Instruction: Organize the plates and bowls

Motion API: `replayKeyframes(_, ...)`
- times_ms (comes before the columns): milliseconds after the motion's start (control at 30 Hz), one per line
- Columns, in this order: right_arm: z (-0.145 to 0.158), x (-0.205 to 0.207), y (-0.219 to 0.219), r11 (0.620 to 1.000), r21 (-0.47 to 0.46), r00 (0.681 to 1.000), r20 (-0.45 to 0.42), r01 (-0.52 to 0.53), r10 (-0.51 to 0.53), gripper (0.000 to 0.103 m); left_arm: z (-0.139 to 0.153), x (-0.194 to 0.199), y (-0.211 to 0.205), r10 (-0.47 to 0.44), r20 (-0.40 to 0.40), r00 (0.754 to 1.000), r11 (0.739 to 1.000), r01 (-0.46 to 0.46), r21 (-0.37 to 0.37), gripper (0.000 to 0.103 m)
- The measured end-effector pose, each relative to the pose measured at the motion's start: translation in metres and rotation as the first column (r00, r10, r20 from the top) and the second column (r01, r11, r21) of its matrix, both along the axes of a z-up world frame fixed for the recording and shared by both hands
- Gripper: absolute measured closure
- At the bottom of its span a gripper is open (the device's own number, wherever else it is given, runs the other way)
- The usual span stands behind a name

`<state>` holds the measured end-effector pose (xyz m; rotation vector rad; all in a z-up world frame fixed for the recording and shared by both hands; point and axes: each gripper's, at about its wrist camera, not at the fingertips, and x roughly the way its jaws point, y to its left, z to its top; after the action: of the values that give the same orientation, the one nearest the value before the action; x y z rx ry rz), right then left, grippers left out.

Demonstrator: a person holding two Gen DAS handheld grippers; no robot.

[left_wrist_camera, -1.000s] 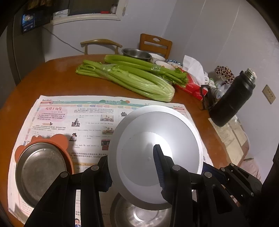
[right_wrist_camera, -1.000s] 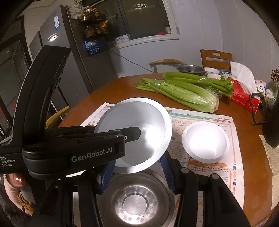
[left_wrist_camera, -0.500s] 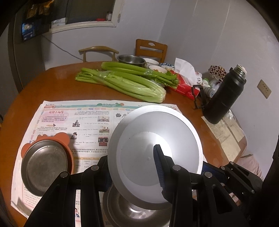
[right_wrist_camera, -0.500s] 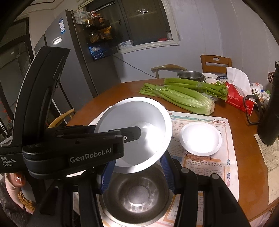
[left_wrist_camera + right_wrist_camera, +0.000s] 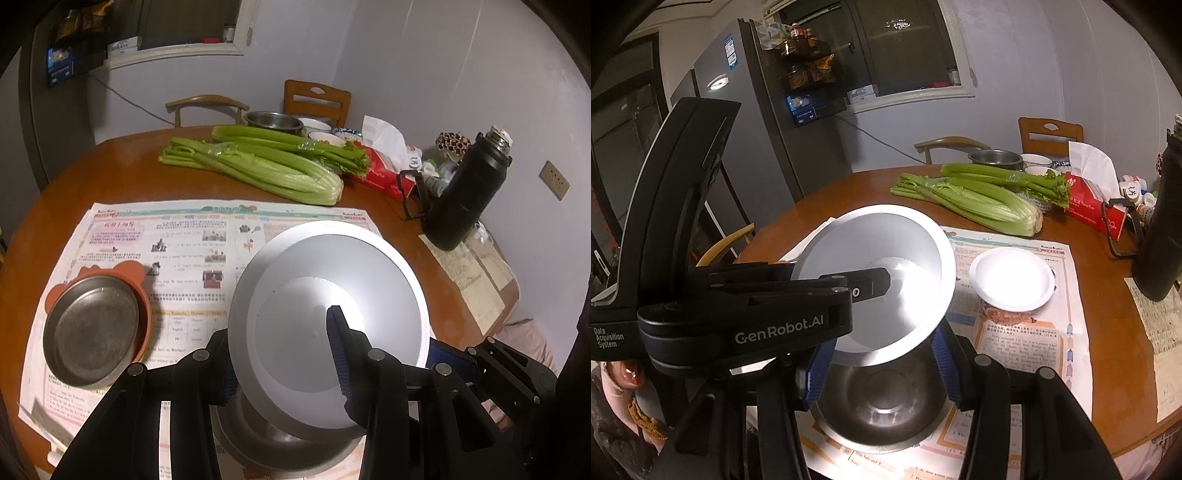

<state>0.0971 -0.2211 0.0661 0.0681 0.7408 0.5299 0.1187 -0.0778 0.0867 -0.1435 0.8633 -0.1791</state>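
My left gripper [image 5: 284, 354] is shut on the rim of a white bowl [image 5: 328, 317] and holds it tilted just above a steel bowl [image 5: 280, 446] at the table's near edge. The right wrist view shows the same white bowl [image 5: 886, 273] over the steel bowl [image 5: 882, 410]. My right gripper [image 5: 882, 369] is open, its blue pads on either side of the steel bowl's far rim. A steel plate in an orange holder [image 5: 92, 328] lies at the left on the newspaper. A small white bowl [image 5: 1012, 282] sits on the newspaper to the right.
A round wooden table [image 5: 110, 173] carries a newspaper [image 5: 184, 240], celery bunches [image 5: 258, 166], a black thermos [image 5: 469, 195], a red tissue pack [image 5: 380, 173] and more bowls [image 5: 273, 122] at the back. Chairs stand behind the table.
Both grippers have drawn back toward the table's near edge. The white bowl stays in the left gripper and now sits lower over the steel bowl.
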Motion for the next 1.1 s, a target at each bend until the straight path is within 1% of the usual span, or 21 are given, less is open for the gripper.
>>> replayKeyframes(300, -0.011, -0.01, 0.002, 1.0, -0.018, 1.0, -0.025, -0.015, 0.014, 0.051, -0.016, -0.009, 0.003, 0.006, -0.036, 0.999, 1.0, -0.007, -0.019, 0.06)
replayKeyframes(567, -0.023, -0.014, 0.008, 0.999, -0.042, 0.999, -0.045, -0.023, 0.021, 0.051, -0.032, -0.011, 0.005, 0.008, -0.069, 0.998, 1.0, -0.01, -0.021, 0.06)
replayKeyframes(1100, -0.049, -0.011, 0.015, 0.996, -0.074, 0.993, -0.108, -0.057, 0.049, 0.051, -0.061, -0.011, 0.011, 0.021, -0.134, 0.991, 1.0, -0.023, -0.016, 0.06)
